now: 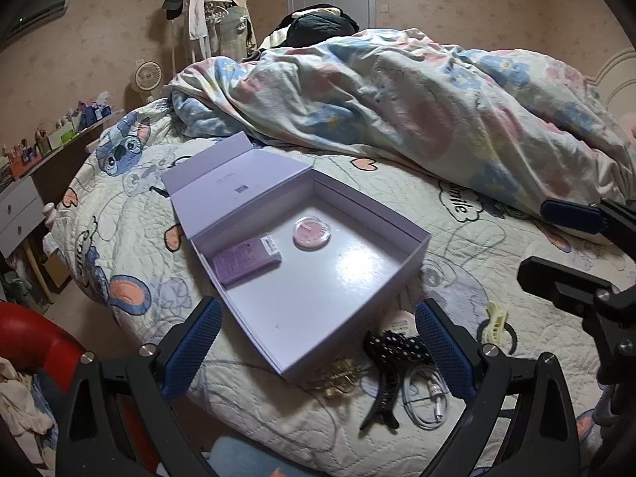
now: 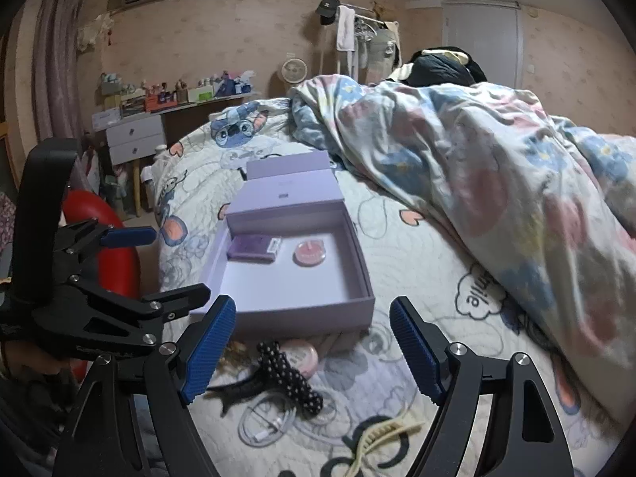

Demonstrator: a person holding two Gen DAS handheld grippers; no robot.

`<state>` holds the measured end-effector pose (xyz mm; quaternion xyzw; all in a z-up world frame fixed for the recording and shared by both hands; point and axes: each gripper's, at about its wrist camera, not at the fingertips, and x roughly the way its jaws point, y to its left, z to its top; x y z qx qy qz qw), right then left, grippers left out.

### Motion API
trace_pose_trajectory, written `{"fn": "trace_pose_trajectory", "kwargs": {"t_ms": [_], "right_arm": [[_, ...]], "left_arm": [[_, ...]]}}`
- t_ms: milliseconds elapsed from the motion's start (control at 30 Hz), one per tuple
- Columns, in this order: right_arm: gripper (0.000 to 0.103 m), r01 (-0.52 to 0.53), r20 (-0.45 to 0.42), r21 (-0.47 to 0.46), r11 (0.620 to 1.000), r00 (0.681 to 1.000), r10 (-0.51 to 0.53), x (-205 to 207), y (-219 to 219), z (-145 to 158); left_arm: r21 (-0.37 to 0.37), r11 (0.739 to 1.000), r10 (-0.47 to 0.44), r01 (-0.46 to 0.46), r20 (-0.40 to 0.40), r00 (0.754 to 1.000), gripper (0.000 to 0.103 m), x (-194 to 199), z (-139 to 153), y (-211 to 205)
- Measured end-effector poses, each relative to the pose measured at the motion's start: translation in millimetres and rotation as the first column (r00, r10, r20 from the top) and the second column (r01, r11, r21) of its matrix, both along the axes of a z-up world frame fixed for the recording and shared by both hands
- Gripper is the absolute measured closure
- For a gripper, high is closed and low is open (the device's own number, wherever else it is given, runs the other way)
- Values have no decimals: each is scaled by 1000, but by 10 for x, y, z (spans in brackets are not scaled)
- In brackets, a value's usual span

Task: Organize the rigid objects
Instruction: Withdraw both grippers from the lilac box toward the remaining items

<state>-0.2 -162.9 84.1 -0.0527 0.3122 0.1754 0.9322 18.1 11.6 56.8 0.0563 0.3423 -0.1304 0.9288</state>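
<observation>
Clutter lies nearest me on the bed (image 2: 417,238): a white cable (image 2: 266,423), a black polka-dot hair clip (image 2: 292,377), a cream claw clip (image 2: 381,435), a gold clip (image 1: 338,377) and a round pink compact (image 2: 304,353), all loose on the quilt just short of the box. I see my right claw (image 2: 314,351) with its jaws standing wide and nothing between them, hovering above the pink compact and polka-dot clip. My left claw (image 1: 318,351) is likewise open and empty, its blue pads straddling the near corner of the box without touching it.

Beyond the clutter sits the lilac box (image 2: 357,262), lid (image 2: 290,194) folded back and propped open. Inside it, against the far wall, lie a purple carton (image 2: 254,250) and, just beside it, a round pink blush pan (image 2: 310,254), apart from each other. The rest of the box floor is bare.

Farther back, a rumpled floral duvet (image 2: 477,167) covers the bed's right side. A clothes rack (image 2: 357,39) stands by the far wall.
</observation>
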Motion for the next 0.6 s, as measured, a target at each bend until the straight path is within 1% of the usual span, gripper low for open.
{"fn": "trace_pose_trajectory", "kwargs": {"t_ms": [167, 367, 600], "right_arm": [[23, 9, -17, 15, 1000, 1000, -9, -67, -74, -99], [23, 20, -21, 1, 1000, 1000, -20, -151, -132, -227], [21, 12, -41, 11, 1000, 999, -12, -215, -150, -375]], "left_arm": [[22, 1000, 12, -12, 11, 1000, 4, -105, -65, -44], [25, 1000, 14, -14, -9, 1000, 4, -181, -188, -73], [21, 1000, 16, -15, -44, 999, 4, -274, -360, -90]]}}
